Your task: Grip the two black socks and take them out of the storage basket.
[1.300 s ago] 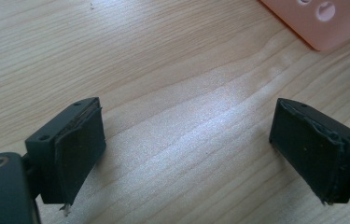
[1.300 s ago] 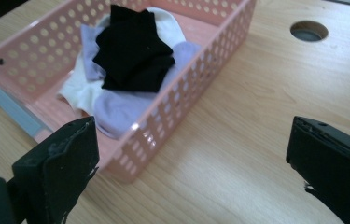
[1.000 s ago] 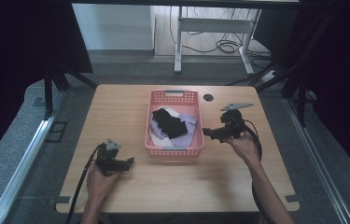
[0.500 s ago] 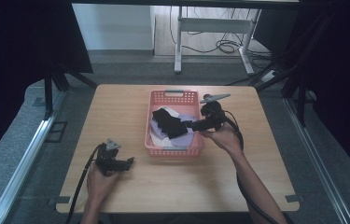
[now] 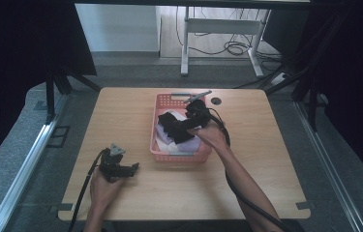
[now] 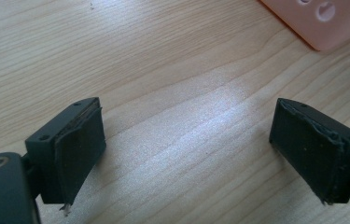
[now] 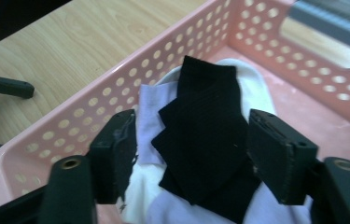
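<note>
From above, my right hand hides most of my right claw [image 5: 185, 124] over the basket [image 5: 157, 155]. In its own view, its jaws, just closing, straddle the black sock [image 7: 200, 140] in the basket, contact unclear. My left claw [image 6: 189, 149] gapes empty on the desk [image 6: 163, 70] beside the basket.

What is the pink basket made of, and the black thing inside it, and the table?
The pink basket looks like plastic: smooth, a bit shiny, with rows of punched round holes. The black thing looks like soft knitted cloth, maybe a sock: matte, finely ribbed, folded. The table looks like pale wood or a wood-look top: grain lines and a soft sheen.
</note>
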`<action>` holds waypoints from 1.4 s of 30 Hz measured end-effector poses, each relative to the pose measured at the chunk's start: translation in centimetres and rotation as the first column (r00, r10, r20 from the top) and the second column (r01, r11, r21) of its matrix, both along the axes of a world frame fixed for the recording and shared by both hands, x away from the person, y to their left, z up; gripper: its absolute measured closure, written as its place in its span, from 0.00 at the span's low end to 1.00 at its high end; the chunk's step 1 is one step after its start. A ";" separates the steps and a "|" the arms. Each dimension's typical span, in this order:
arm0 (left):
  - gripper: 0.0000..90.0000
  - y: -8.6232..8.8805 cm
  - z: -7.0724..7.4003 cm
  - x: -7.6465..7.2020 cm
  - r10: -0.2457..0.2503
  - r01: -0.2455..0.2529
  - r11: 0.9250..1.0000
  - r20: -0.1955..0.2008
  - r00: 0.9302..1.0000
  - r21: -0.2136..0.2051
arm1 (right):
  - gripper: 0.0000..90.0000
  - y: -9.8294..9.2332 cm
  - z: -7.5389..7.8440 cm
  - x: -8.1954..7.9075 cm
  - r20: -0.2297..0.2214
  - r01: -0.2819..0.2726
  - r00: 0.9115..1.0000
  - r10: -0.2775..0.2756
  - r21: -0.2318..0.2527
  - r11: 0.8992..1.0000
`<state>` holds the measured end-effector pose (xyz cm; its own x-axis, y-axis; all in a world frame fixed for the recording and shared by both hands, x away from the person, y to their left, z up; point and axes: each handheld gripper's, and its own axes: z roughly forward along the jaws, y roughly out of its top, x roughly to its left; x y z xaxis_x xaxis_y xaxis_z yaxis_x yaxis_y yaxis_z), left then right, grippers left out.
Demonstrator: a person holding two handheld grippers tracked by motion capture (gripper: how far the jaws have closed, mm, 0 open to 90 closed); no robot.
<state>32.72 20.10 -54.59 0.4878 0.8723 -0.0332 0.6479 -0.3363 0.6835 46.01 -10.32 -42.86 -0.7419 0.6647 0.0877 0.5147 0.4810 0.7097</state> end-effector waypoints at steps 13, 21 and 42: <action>0.11 0.0 0.0 0.0 -0.002 0.002 1.000 -0.001 1.000 0.003 | 0.40 3.8 -3.1 2.8 -0.042 0.015 0.999 -0.020 -0.106 0.994; 0.11 0.1 0.0 0.0 -0.005 0.005 1.000 -0.003 1.000 0.007 | 0.39 4.7 -5.1 4.4 -0.072 0.039 0.996 -0.054 -0.200 0.979; 0.11 0.1 0.0 0.0 -0.007 0.007 1.000 -0.003 1.000 0.008 | 0.89 3.7 -2.3 3.1 -0.057 0.029 0.998 -0.041 -0.193 0.981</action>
<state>32.74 20.17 -54.55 0.4934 0.8694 -0.0278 0.6479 -0.3460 0.6787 49.10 -6.65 -45.21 -0.7150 0.6991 0.0000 0.5728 0.5858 0.5733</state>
